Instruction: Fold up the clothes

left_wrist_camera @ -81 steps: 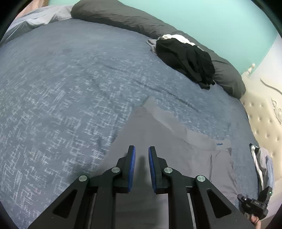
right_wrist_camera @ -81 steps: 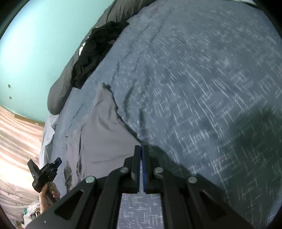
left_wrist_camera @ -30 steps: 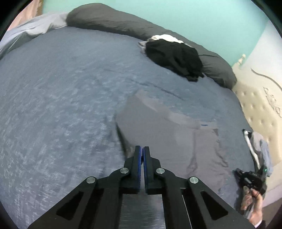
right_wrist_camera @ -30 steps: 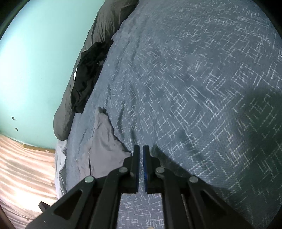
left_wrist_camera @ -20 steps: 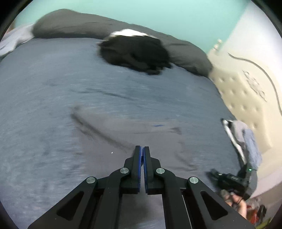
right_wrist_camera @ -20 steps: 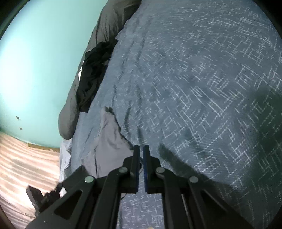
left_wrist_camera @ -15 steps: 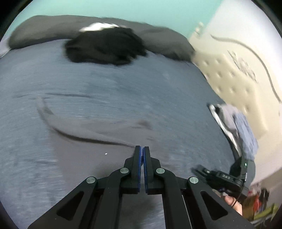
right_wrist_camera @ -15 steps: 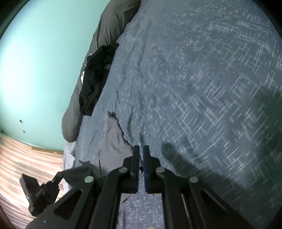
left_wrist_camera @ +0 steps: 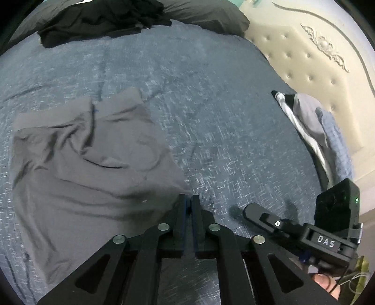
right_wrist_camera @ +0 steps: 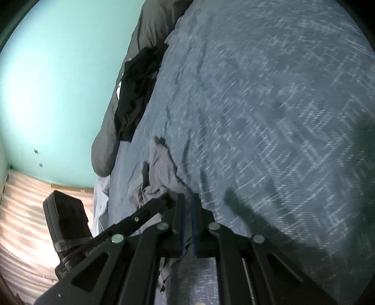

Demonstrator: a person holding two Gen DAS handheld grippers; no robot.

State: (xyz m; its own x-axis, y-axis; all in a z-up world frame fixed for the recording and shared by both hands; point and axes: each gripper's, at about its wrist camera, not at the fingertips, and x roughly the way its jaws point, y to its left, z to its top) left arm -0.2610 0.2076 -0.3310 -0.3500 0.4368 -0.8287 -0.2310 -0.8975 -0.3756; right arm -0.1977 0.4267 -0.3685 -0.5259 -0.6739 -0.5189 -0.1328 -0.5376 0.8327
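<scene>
the shirt point(left_wrist_camera: 77, 169) is spread, rumpled, on the bed point(left_wrist_camera: 211, 105) at 9 o'clock in the left wrist view. a deep crease is seen across its middle. the black pile point(left_wrist_camera: 103, 18) lies at 11 o'clock, well apart, against the pillow point(left_wrist_camera: 206, 16).

the left gripper point(left_wrist_camera: 189, 201) is pressed shut at 6 o'clock, and the shirt's near right corner is pinched between the pads, judging by the cloth drawn up to the tips. the right gripper point(left_wrist_camera: 250, 210) is seen at 4 o'clock, just beside the left one. a folded stack point(left_wrist_camera: 309, 122) rests at 3 o'clock by the headboard point(left_wrist_camera: 316, 58).

in the right wrist view the shirt point(right_wrist_camera: 159, 171) is bunched at 8 o'clock, and the right gripper point(right_wrist_camera: 187, 201) is nearly closed, a narrow slit remaining. grey cloth hangs in that slit, so an edge is judged to be held.

for a clean fold, both held points should be kept level and carried together across to the opposite edge. light tension should be kept so the crease is pulled flat. the edges should be matched before the cloth is released. a fast pull is to be avoided, since the thin fabric may slip from the pads or drag the bed cover.
</scene>
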